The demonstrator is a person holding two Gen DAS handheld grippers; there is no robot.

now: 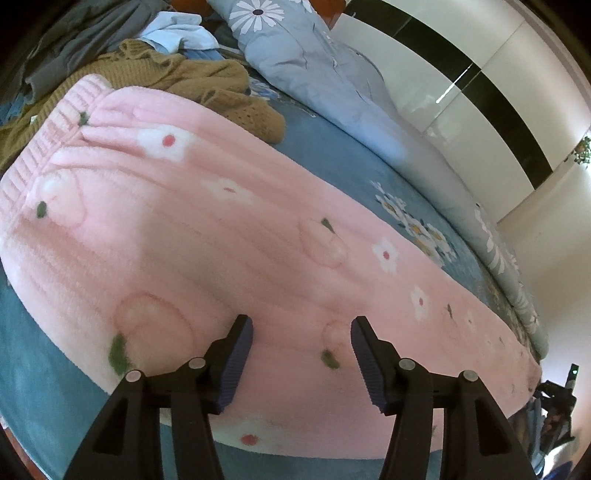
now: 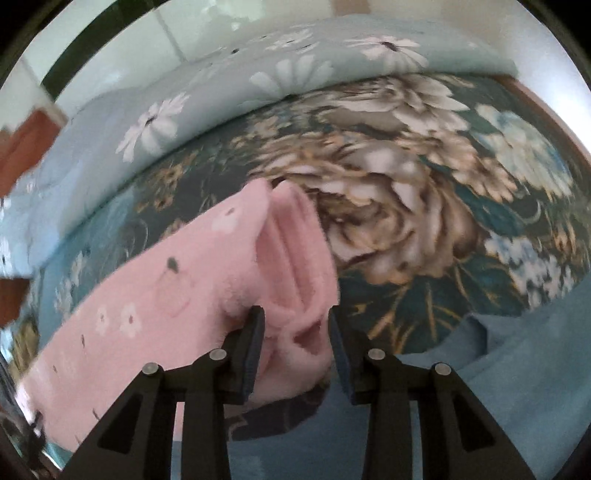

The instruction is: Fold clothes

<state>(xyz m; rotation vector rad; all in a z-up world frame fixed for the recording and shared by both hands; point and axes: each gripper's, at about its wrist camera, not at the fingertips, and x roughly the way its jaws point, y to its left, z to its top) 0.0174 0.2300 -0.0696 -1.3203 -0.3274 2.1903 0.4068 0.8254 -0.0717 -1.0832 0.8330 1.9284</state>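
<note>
Pink fleece trousers (image 1: 221,229) lie stretched lengthwise on the bed's blue floral sheet (image 1: 340,155). They are printed with white flowers and peaches; the ribbed waistband (image 1: 48,147) sits at the far left in the left wrist view, and the leg runs off to the lower right.

Left gripper (image 1: 301,328): jaws about half open, hovering over the near edge of the trousers. Nothing lies between the pads; I see no contact with the cloth.

Right gripper (image 2: 297,321): jaws partly open, set either side of the bunched leg end (image 2: 295,258) of the trousers. The fleece is folded into ridges between the fingers and appears to touch the left pad; a gap shows at the right pad. Reads as not clamped.

Surroundings: a tan knitted garment (image 1: 177,77) lies crumpled just beyond the waistband, touching it or nearly so. Grey (image 1: 74,40) and light blue (image 1: 177,33) clothes are piled behind it. A pale blue daisy-print duvet (image 1: 314,70) is rolled along the far side of the bed, next to a glossy white wardrobe (image 1: 480,92). The right wrist view is blurred.
</note>
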